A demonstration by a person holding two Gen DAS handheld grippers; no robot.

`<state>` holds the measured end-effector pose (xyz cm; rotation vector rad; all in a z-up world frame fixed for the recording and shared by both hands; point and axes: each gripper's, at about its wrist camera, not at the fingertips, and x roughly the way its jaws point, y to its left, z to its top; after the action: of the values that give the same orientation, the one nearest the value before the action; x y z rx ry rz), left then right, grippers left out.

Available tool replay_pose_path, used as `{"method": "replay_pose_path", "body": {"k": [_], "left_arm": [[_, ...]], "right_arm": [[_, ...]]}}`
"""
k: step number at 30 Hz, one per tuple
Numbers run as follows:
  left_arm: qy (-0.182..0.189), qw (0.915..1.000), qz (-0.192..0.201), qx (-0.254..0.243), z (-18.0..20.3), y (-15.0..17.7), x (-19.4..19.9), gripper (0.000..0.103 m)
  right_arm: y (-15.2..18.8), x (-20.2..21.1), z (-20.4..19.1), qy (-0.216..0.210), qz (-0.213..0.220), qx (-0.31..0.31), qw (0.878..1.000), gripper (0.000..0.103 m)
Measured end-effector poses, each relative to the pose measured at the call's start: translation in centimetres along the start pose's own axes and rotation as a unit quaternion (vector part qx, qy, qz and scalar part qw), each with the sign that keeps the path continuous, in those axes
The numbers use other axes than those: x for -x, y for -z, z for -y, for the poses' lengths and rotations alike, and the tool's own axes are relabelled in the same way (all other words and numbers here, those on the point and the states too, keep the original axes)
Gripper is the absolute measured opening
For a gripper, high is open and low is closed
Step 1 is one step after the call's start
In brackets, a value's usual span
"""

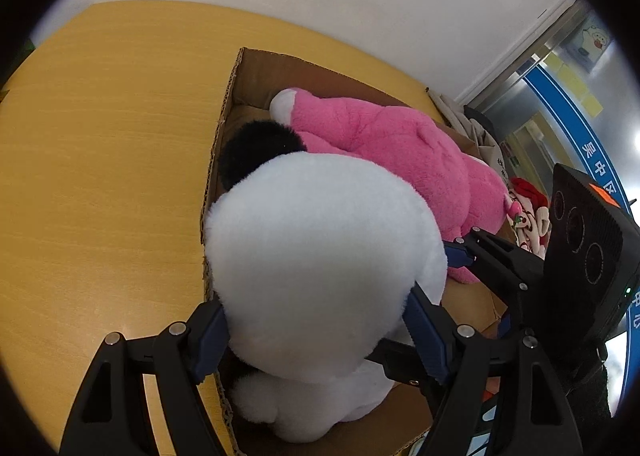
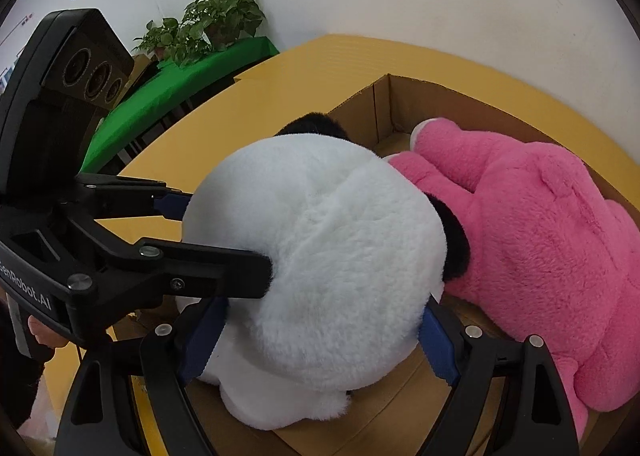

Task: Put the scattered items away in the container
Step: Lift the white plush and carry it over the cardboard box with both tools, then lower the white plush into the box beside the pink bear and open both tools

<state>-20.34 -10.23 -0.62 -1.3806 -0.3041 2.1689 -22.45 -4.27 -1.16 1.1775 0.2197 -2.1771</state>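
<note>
A big white plush toy with black ears (image 1: 320, 256) sits at the near end of an open cardboard box (image 1: 230, 96), half over its left wall. It also fills the right wrist view (image 2: 320, 256). My left gripper (image 1: 316, 336) is shut on the toy's head, one blue pad on each side. My right gripper (image 2: 320, 340) is also shut on the same head, and shows in the left wrist view (image 1: 460, 252) at the toy's right. A pink plush bear (image 1: 400, 140) lies face down in the box behind the toy, also in the right wrist view (image 2: 540, 240).
The box (image 2: 384, 104) stands on a round yellow wooden table (image 1: 100, 156). A red and white patterned cloth (image 1: 528, 212) lies past the box's right side. A green-covered table with potted plants (image 2: 200, 28) stands against the white wall beyond.
</note>
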Motion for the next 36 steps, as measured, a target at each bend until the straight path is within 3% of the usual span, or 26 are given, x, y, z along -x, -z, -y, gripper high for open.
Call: {"method": "replay_pose_path", "body": {"k": [5, 9, 13, 19, 23, 28, 36], "left_arm": [[-0.009, 0.9998, 0.001, -0.018, -0.2, 0.0, -0.1, 0.081], [-0.003, 0.9999, 0.011, -0.009, -0.6, -0.2, 0.6, 0.085], [-0.029, 0.9975, 0.062, -0.017, 0.2, 0.1, 3.8, 0.085], [-0.089, 0.977, 0.176, -0.081, 5.9, 2.4, 11.2, 0.086], [-0.11, 0.9619, 0.216, -0.126, 10.8, 5.8, 13.3, 0.086], [-0.094, 0.9601, 0.225, -0.136, 14.6, 9.4, 12.6, 0.086], [-0.082, 0.9579, 0.233, -0.147, 18.7, 12.5, 11.6, 0.086]], "right_arm": [[0.4, -0.1, 0.2, 0.008, -0.016, -0.01, 1.0, 0.091], [1.0, 0.8, 0.4, 0.022, -0.006, -0.024, 0.999, 0.101], [1.7, 3.8, -0.3, 0.065, 0.015, -0.017, 0.998, 0.103], [4.8, 12.8, -1.4, 0.162, 0.092, -0.015, 0.982, 0.103], [8.1, 19.3, -0.8, 0.208, 0.145, -0.062, 0.965, 0.103], [12.3, 23.4, -0.4, 0.26, 0.137, -0.091, 0.952, 0.103], [16.3, 25.6, 0.1, 0.278, 0.126, -0.117, 0.945, 0.103]]}}
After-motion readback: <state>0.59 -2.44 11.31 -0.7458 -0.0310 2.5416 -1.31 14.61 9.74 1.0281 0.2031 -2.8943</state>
